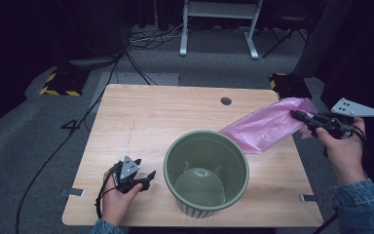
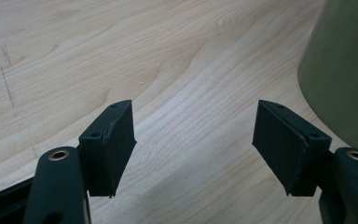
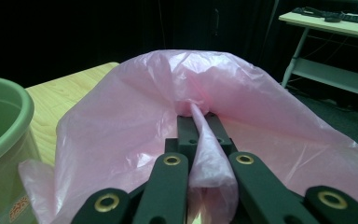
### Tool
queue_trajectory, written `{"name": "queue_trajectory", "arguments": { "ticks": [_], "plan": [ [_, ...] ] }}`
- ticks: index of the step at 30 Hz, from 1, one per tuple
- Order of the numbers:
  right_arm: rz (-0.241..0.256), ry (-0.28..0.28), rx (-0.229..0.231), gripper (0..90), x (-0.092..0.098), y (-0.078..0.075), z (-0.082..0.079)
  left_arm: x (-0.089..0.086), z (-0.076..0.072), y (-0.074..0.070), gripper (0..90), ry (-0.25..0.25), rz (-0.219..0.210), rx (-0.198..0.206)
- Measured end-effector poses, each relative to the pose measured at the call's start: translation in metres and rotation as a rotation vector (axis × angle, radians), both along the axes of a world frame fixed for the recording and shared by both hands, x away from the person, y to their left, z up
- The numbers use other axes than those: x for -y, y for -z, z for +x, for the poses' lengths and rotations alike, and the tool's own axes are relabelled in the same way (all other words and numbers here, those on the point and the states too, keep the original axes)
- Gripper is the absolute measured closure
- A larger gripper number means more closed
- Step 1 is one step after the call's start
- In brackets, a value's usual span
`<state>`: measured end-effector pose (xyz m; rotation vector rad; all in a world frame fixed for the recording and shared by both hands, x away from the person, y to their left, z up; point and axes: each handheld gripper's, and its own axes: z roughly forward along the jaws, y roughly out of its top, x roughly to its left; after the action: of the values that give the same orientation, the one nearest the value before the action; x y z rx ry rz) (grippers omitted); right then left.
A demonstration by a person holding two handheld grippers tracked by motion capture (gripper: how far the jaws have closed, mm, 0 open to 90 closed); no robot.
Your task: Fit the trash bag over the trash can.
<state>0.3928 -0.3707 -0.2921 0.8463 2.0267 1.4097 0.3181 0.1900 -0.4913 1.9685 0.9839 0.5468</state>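
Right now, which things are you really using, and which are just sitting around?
In use:
thin pink plastic bag, clamped in the right gripper
round green plastic bin
open left gripper

Just sitting around:
black cables on the floor
white metal desk frame

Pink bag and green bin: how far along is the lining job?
Done: the right claw is shut on the pink bag, lifted off the table. In hand: carrying it beside the bin. Left: opening the bag and fitting it inside; the left claw waits open.

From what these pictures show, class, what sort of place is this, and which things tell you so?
Probably a lab or recording studio, not a home: a bare wooden table on grey carpet, loose cables on the floor, and a white desk frame against dark surroundings.
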Motion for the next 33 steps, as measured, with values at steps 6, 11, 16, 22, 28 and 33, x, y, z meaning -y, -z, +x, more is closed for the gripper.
{"name": "queue_trajectory", "arguments": {
  "ticks": [6, 11, 16, 22, 28, 33],
  "plan": [
    [0.007, 0.010, -0.002, 89.1, 0.007, -0.010, 0.002, 0.000, 0.000, 0.000, 29.4, -0.001, -0.001, 0.000],
    [0.003, 0.020, 0.013, 89.1, 0.012, -0.024, -0.002, 0.000, 0.000, 0.000, 29.5, 0.001, 0.001, 0.000],
    [0.001, 0.028, 0.021, 89.2, 0.016, -0.035, -0.003, 0.000, 0.000, 0.000, 29.4, 0.003, 0.002, -0.001],
    [0.007, 0.034, 0.043, 89.1, 0.022, -0.057, -0.009, 0.000, 0.000, 0.000, 29.4, 0.005, 0.003, -0.002],
    [0.016, 0.031, 0.059, 89.1, 0.025, -0.075, -0.012, 0.000, 0.000, 0.000, 29.4, 0.007, 0.003, -0.002],
    [0.023, 0.022, 0.063, 89.1, 0.021, -0.086, -0.015, 0.001, 0.000, 0.000, 29.4, 0.013, 0.006, -0.003]
  ]
}}
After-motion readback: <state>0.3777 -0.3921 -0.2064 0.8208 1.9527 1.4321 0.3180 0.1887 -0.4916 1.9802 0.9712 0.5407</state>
